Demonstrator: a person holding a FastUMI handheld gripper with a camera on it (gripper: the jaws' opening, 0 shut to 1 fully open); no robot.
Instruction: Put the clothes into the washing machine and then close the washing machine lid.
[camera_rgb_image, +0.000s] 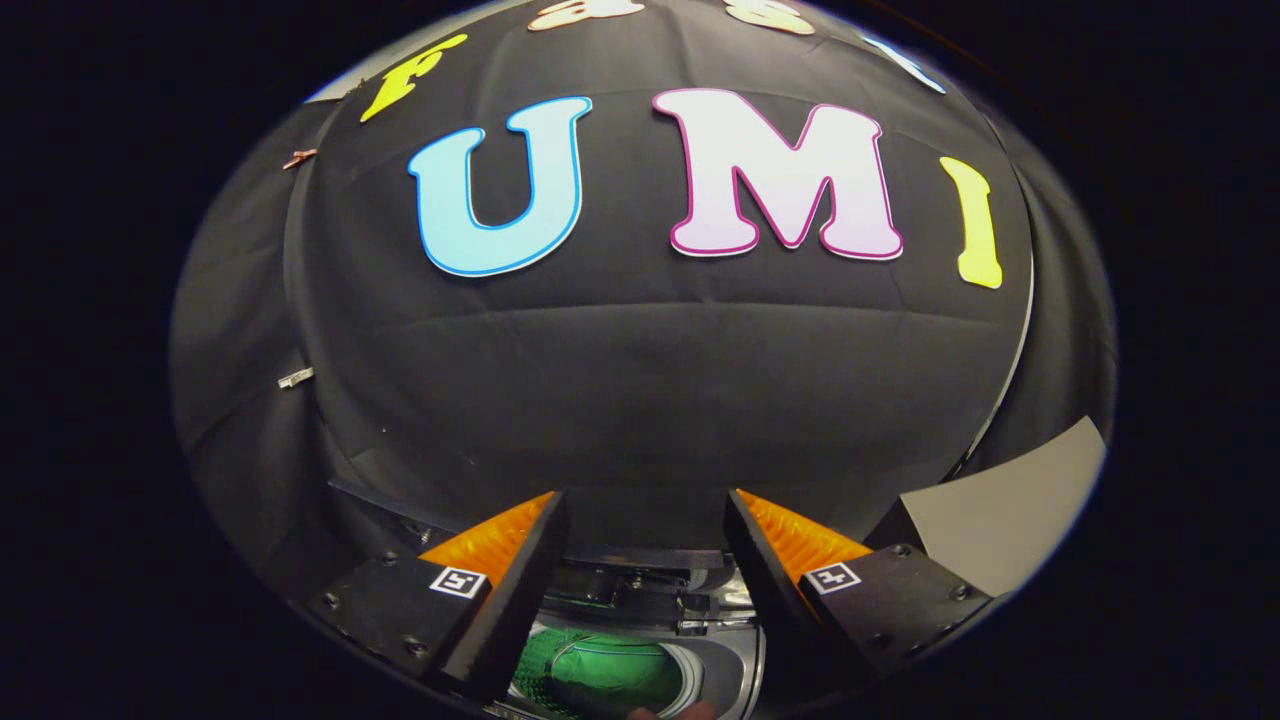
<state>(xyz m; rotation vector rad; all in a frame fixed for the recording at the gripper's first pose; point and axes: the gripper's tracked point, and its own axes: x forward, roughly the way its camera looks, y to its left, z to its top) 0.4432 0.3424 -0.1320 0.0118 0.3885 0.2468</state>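
My gripper (645, 512) is open, its two fingers spread wide with nothing between them, pointing at the black cloth wall. Below and between the fingers I see the open top of the washing machine (715, 672), its grey rim curving round the drum. A green garment (610, 678) lies inside the drum. The machine's lid is hidden from me.
The black cloth wall (640, 380) stands close ahead, beyond the fingertips. A grey flat panel (1010, 515) shows to the right of the right finger. Machine parts sit at the back of the drum opening (640, 590).
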